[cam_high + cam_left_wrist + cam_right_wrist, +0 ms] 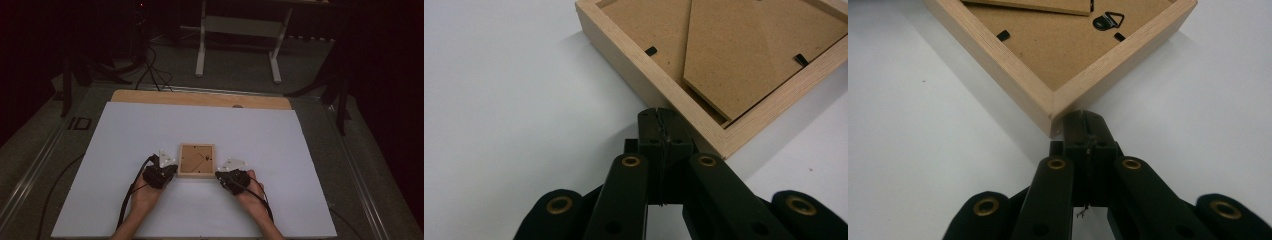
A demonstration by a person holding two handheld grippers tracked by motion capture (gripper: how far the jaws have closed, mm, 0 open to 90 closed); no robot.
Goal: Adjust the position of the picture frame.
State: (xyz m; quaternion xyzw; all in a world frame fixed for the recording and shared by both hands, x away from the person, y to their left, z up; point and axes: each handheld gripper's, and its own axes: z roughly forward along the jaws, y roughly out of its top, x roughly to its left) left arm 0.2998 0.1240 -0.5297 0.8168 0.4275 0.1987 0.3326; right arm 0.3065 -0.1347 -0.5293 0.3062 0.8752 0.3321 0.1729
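Observation:
A small square wooden picture frame (197, 160) lies face down in the middle of the white sheet, its brown backing board up. My left gripper (173, 171) is at the frame's near left corner, jaws shut with nothing between them. In the left gripper view the shut tips (659, 116) touch the frame's side rail (651, 80) near a corner. My right gripper (218, 175) is at the near right corner, also shut and holding nothing. In the right gripper view its tips (1085, 120) press against the corner of the frame (1053, 107). A metal hanger ring (1108, 20) sits on the backing.
The white sheet (125, 135) covers a wooden table whose far edge (200, 98) shows. A white-legged stand (240, 35) is on the floor beyond. Cables trail from both grippers toward the person's forearms (132, 220).

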